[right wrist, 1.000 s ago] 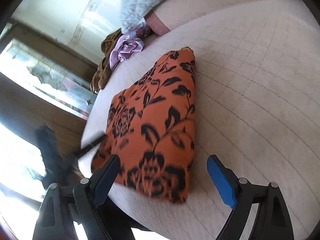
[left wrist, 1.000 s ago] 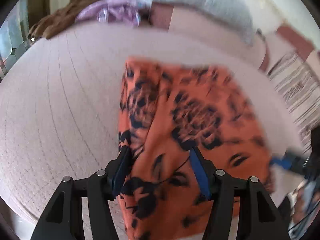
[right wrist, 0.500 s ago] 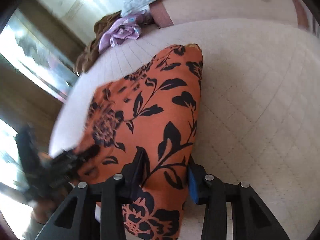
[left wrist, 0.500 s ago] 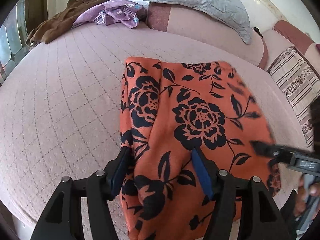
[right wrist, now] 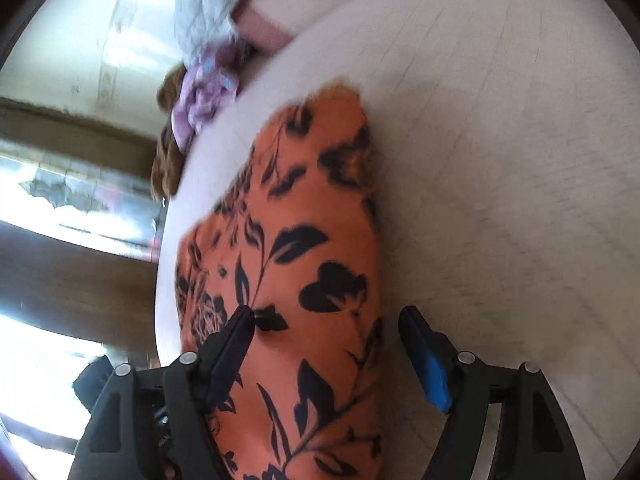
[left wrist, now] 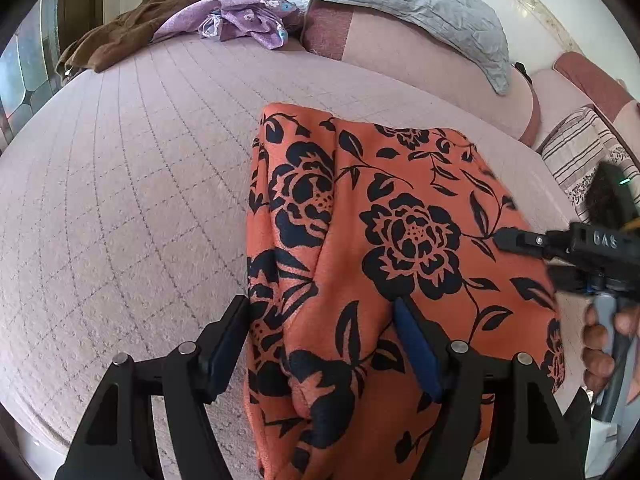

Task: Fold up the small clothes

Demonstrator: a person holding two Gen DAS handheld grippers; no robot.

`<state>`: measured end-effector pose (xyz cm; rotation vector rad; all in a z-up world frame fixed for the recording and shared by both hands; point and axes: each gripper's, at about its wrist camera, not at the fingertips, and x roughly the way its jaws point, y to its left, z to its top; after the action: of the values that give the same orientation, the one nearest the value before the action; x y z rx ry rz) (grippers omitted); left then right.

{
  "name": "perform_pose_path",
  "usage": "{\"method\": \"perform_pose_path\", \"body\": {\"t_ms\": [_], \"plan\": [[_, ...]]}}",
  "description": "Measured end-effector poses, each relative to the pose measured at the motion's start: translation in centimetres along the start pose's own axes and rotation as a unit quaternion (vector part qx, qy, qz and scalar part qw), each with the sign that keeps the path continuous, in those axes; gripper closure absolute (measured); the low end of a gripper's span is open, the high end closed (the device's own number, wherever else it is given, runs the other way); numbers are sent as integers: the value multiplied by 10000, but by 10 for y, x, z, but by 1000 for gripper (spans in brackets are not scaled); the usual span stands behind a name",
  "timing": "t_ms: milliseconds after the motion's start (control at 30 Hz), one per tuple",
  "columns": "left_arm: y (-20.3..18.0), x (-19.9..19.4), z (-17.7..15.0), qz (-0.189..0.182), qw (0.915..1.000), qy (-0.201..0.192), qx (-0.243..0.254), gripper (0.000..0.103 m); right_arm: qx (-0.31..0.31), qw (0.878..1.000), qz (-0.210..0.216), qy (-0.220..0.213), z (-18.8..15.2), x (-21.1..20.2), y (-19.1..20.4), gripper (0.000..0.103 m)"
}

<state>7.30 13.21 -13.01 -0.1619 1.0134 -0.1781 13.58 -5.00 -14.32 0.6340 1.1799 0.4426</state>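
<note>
Orange garment with a black flower-and-leaf print (left wrist: 400,240), folded into a thick oblong, lay flat on the pale pink quilted bed (left wrist: 120,200), near the bed's front edge.

Left claw (left wrist: 320,320): jaws opening, set astride the near left part of the folded cloth. Left finger just outside the fabric's left edge, blue-padded right finger resting on top of the cloth; fabric between them but not pinched.

Right claw (right wrist: 324,320): jaws opening too, spread over the garment's right edge. Black left finger tip lying on the print, blue-padded right finger (right wrist: 424,360) clear of the cloth, over bare bedding. No squeeze on the cloth visible. Right wrist view blurred. Same claw seen in the left wrist view at the far right, black tip (left wrist: 520,240) reaching onto the orange cloth, a person's fingers (left wrist: 600,340) wrapped round its handle.

Farther back on the bed: crumpled lilac cloth (left wrist: 240,20), brown cloth (left wrist: 132,28) beside it, grey quilted pillow (left wrist: 420,4) against the pink headboard cushion (left wrist: 400,56), striped fabric (left wrist: 580,152) at the right.
</note>
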Motion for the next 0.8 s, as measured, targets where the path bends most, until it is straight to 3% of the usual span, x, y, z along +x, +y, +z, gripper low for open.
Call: {"method": "perform_pose_path", "body": {"t_ms": [33,133,200,267,367,400,533,600,633,667,733,800], "plan": [[2,0,-1,1,10000,-2,-3,28,-388,9990,-236,-48,-4,-1,17,61],[3,2,-1,-38,10000,-7,-16,27,-1524,9825,-890,-604,-22,-23,71,67],[3,4,-3,-103,9999,6,-47,27,-1689,9766,-1174,-622,-26,-17,72,67],[3,2,-3,-81,10000,4,-13,27,-1325,9816,-1332,-343,-22,1,46,58],[3,-2,-3,-120,9999,28,-81,27,-676,9953,-520,-456,-18,-11,24,43],[3,-2,-3,-114,9999,38,-92,27,-634,9961,-316,-525,-15,-17,23,32],[4,0,-6,-125,9998,19,-127,27,-331,9969,-30,-706,8,-23,14,28],[5,1,-7,-144,9998,34,-165,27,112,9986,161,-487,29,-2,-2,22],[6,1,-7,-141,9998,29,-154,27,460,9987,168,-161,37,16,-13,43],[7,1,-8,-123,9998,33,-141,27,456,9986,235,-111,42,21,-12,62],[8,0,-9,-134,9998,29,-130,27,-245,9991,-58,-354,40,9,19,66],[7,3,-9,-131,9998,29,-111,25,-1090,9901,-404,-787,26,-8,59,67]]}}
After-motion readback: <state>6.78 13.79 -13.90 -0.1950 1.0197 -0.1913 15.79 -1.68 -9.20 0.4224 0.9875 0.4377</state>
